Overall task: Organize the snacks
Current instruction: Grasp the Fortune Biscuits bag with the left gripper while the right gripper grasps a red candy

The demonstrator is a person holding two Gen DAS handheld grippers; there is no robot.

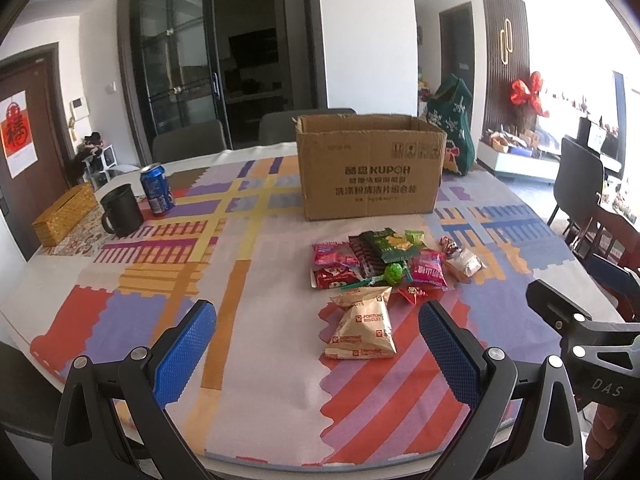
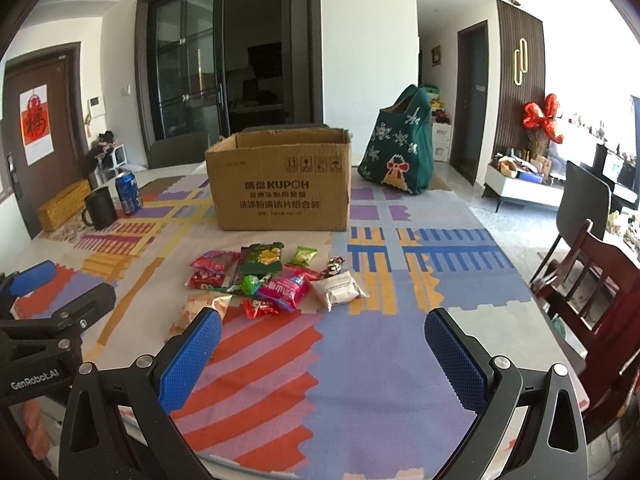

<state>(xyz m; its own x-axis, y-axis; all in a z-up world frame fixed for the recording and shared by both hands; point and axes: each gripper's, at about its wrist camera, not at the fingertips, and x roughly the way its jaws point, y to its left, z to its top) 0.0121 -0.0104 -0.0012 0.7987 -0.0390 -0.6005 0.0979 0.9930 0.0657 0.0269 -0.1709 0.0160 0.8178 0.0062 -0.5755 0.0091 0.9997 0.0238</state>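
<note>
A pile of snack packets (image 1: 384, 260) lies on the patterned tablecloth in front of an open cardboard box (image 1: 370, 172). Two beige biscuit packs (image 1: 362, 324) lie nearest, then a green lollipop (image 1: 394, 273), pink, red and green packets and a white pack (image 1: 464, 263). My left gripper (image 1: 318, 354) is open and empty, hovering just short of the biscuit packs. In the right wrist view the pile (image 2: 272, 276) and the box (image 2: 280, 180) lie ahead and to the left. My right gripper (image 2: 322, 356) is open and empty above the cloth.
A black mug (image 1: 120, 210), a blue soda can (image 1: 157, 189) and a woven box (image 1: 66, 216) stand at the far left. A green fabric bag (image 2: 400, 148) stands right of the box. Chairs (image 2: 592, 272) stand at the table's right edge.
</note>
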